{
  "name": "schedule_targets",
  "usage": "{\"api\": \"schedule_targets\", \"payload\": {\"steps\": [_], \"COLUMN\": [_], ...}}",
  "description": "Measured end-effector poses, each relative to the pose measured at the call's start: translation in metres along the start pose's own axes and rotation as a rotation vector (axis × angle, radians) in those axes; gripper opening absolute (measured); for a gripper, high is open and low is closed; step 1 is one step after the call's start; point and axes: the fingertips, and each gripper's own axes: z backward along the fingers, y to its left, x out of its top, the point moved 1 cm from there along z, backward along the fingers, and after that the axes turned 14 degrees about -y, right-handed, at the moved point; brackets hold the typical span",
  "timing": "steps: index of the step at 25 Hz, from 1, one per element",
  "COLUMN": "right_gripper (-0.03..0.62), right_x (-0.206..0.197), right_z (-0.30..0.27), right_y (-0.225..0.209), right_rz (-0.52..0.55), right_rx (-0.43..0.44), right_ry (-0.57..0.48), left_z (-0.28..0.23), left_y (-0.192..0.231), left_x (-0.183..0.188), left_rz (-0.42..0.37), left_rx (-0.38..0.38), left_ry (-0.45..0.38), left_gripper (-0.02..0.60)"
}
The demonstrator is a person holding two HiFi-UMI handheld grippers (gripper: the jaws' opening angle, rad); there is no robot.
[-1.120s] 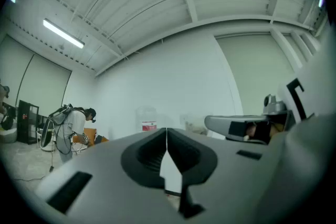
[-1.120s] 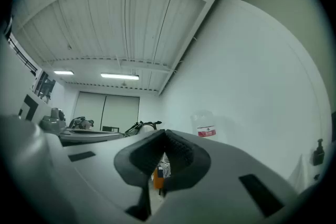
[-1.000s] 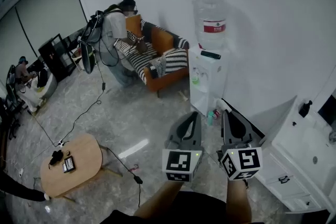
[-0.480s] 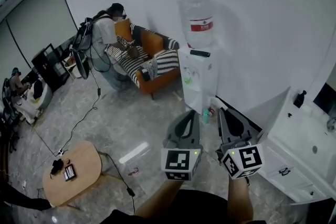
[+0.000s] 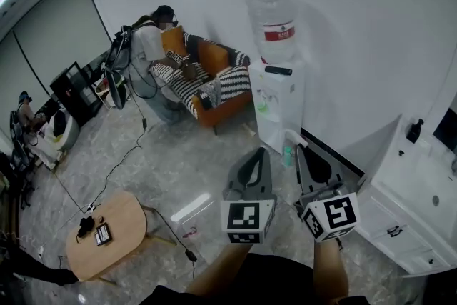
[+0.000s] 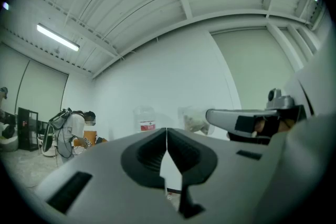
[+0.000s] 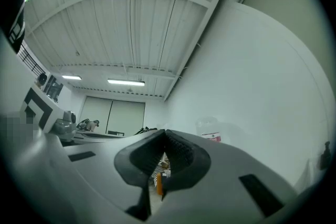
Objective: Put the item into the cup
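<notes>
Neither a cup nor an item to go in it shows in any view. Both grippers are held side by side at waist height, pointing out over the floor. In the head view my left gripper (image 5: 258, 156) has its jaws pressed together with nothing between them. My right gripper (image 5: 303, 152) sits just to its right, also shut and empty. The left gripper view looks up along the closed left gripper (image 6: 167, 131) at wall and ceiling, with the right gripper (image 6: 252, 120) alongside. In the right gripper view the right gripper (image 7: 165, 135) tips meet the same way.
A white water dispenser (image 5: 280, 100) stands ahead by the wall, a small bottle (image 5: 287, 156) at its foot. An orange sofa (image 5: 214, 78) and a standing person (image 5: 153, 46) are at back left. An oval wooden table (image 5: 107, 236) with cables is left; a white cabinet (image 5: 421, 203) right.
The head view has swayed slightly, so the room shifts in frame. Both grippers stay shut, side by side, in nearly the same place.
</notes>
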Motion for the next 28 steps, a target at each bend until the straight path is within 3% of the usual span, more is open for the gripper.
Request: {"api": "schedule_targets", "payload": {"steps": [8,20,28], "right_gripper": [0.011,0.011,0.011], "right_x": [-0.001,-0.009,-0.053], "right_z": [-0.002,-0.004,-0.044], "right_y": [-0.004,-0.044,-0.027], "right_rz": [0.009,0.036,0.022], "right_rx": [-0.014,-0.086,-0.020], "right_ry": [-0.007,-0.013,0.037], "left_z": [-0.004,-0.035,-0.048], "left_y": [0.002,-0.025,0.028], "left_x": [-0.003,-0.006,-0.037], "left_rz": [0.003,0.046,0.074], "left_rx": [0.008,-0.104,-0.029], "left_ry": [0.007,-0.043,-0.031], "left_gripper": [0.014,0.014,0.014]}}
